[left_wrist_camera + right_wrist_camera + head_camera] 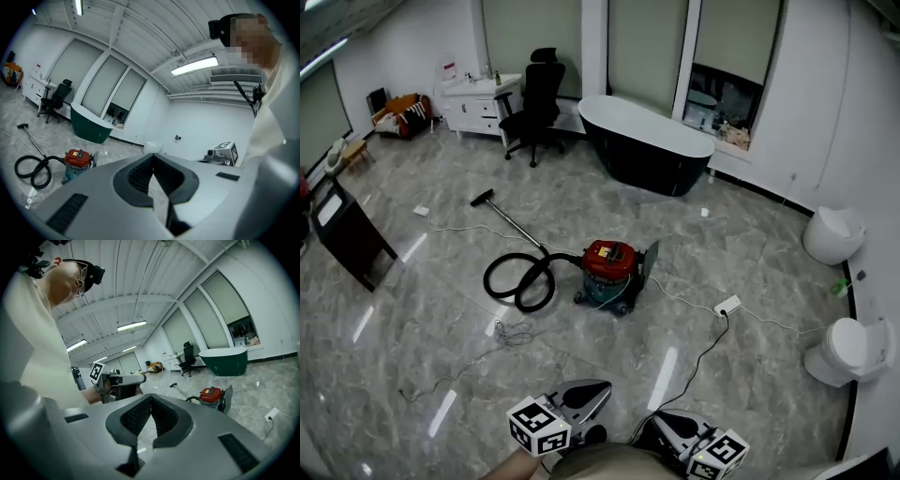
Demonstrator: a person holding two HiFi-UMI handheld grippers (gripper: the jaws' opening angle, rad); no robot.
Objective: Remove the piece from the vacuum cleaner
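The red vacuum cleaner (610, 266) sits on the floor (750, 356) at frame centre, its black hose (517, 284) coiled at its left. The left gripper (586, 394) and right gripper (673, 424), at the bottom edge, have their jaws pressed together with nothing between them. The hose likely flexes, so its stiffer end at the cleaner looks best for gripping.

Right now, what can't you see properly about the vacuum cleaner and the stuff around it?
- Vacuum cleaner: too small in the head view to tell which piece comes off.
- Flat panel beside it: head view, too small to tell whether attached or leaning.
- Power strip: too small to see what is plugged in.
- Right gripper: its back runs off the head view's bottom edge.
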